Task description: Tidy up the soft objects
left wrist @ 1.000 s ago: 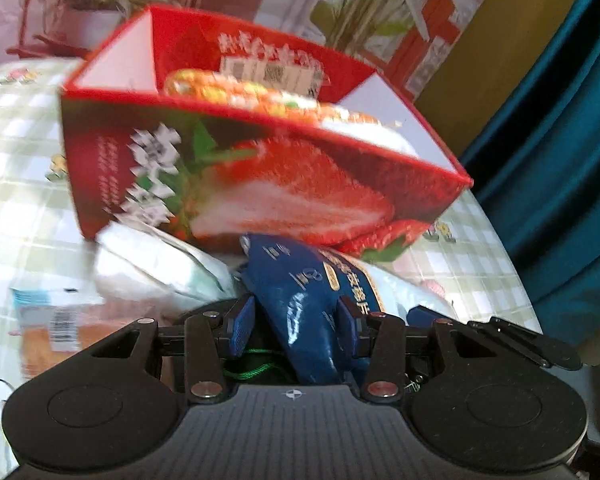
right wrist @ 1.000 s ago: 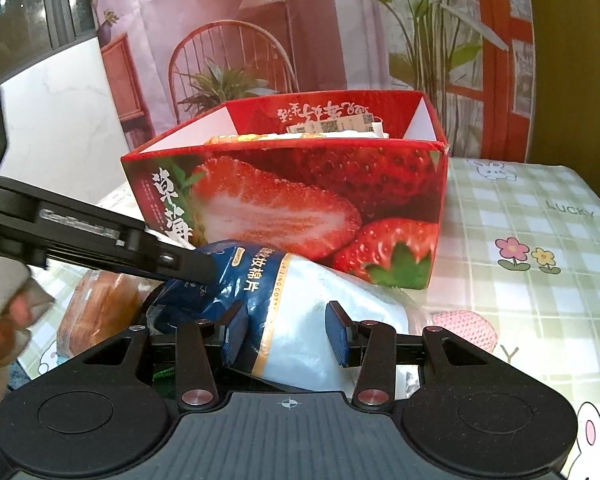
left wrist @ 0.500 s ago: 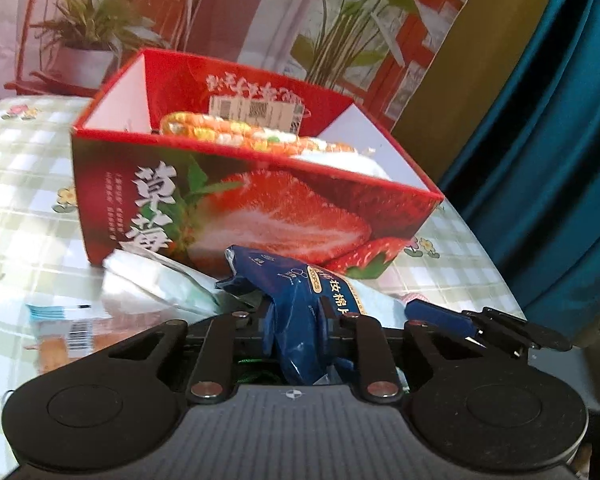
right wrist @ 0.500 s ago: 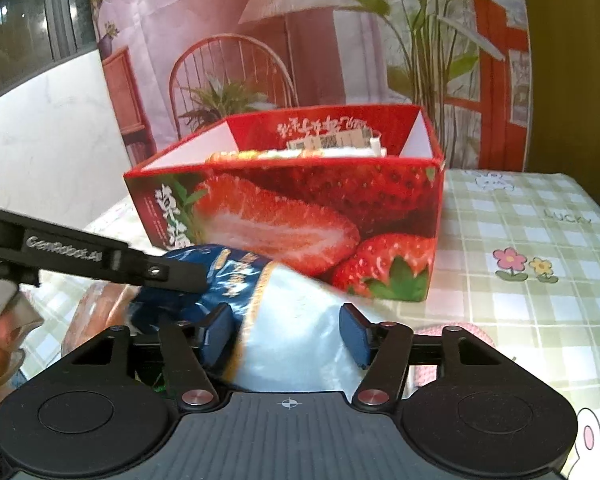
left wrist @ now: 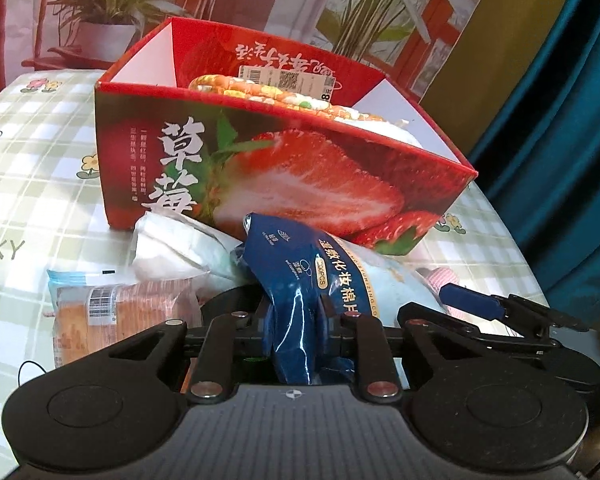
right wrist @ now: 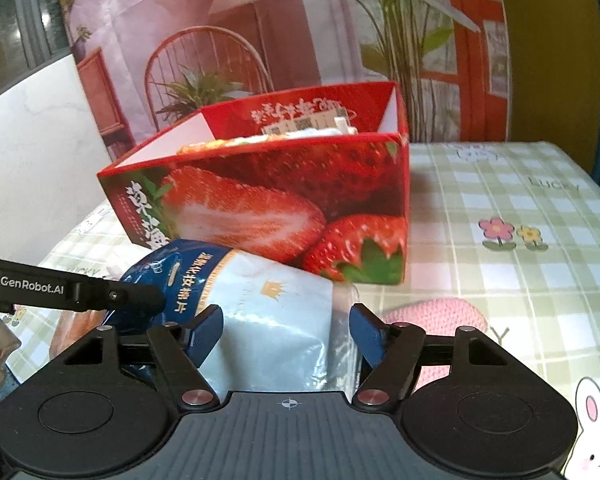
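A bag of cotton pads (left wrist: 300, 276), dark blue at one end and pale blue at the other, lies on the tablecloth in front of the red strawberry box (left wrist: 260, 184). My left gripper (left wrist: 294, 312) is shut on its crumpled blue end. In the right wrist view the bag's pale end (right wrist: 272, 308) sits between the fingers of my right gripper (right wrist: 286, 330), whose jaws are opening, with a gap at the right pad. The left gripper's finger (right wrist: 132, 296) shows there pinching the blue end. The box (right wrist: 260, 208) holds a patterned orange item and a labelled pack.
A white soft pack (left wrist: 172, 248) and a wrapped bread pack (left wrist: 112, 312) lie left of the bag. A pink knitted piece (right wrist: 432, 312) lies to its right. The green checked tablecloth (right wrist: 520, 200) extends right of the box. A teal curtain (left wrist: 560, 120) hangs beyond the table's edge.
My left gripper has closed onto the bag's blue end. The right gripper's jaws have spread wider around the pale end. The bag stays in front of the box.
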Tool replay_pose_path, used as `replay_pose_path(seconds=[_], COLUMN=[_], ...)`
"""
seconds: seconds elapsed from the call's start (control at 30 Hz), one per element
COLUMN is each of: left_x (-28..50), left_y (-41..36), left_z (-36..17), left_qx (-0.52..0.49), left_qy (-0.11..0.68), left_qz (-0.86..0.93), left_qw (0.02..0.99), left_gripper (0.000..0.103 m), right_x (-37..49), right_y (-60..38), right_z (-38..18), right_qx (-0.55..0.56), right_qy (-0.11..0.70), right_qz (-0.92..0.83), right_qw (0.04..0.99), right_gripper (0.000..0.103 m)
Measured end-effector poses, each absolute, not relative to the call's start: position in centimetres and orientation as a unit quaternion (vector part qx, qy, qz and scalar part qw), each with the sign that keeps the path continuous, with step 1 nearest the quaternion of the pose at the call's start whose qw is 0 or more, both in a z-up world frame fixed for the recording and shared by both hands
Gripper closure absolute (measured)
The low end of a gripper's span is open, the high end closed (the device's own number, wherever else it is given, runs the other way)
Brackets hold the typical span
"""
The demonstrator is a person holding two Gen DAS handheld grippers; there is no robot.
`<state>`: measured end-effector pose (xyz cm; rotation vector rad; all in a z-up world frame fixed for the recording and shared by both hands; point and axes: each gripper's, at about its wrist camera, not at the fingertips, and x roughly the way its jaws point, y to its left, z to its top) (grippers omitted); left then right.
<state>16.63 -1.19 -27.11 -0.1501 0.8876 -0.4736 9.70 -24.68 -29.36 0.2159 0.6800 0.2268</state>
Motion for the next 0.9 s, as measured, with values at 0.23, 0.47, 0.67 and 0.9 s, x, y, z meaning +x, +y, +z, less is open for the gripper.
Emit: replay_pose_path(seconds=[0.23,0.47,0.67,0.9], left_x=[16.8,16.7,16.8,16.7], left_y=[-1.2,-1.3,-1.1,-1.3], left_z=[-27.8,-28.0,-28.1,-28.1], left_qx=[-0.078,-0.075,-0.076,-0.075], left_qy=[0.433,0.433,0.433,0.432], left_qz=[-0.224,-0.222,-0.221,-0.22], left_qw=[0.87,0.87,0.87,0.871], left_gripper=[0.078,0.075,0.075,0.075], right_x=[9.9,10.0,9.8,9.7], right_y=[-24.8,-25.2,-25.0,-24.9], right_z=[-30.2,-30.7,-30.4,-30.2], right_qx=[0.118,0.136,0.13,0.119], right_qy=[0.346,0.352,0.347,0.344], right_qz=[0.106,0.103,0.103,0.099], right_qw=[0.925,0.92,0.923,0.926], right_gripper=[0.036,0.035,0.04,0.042])
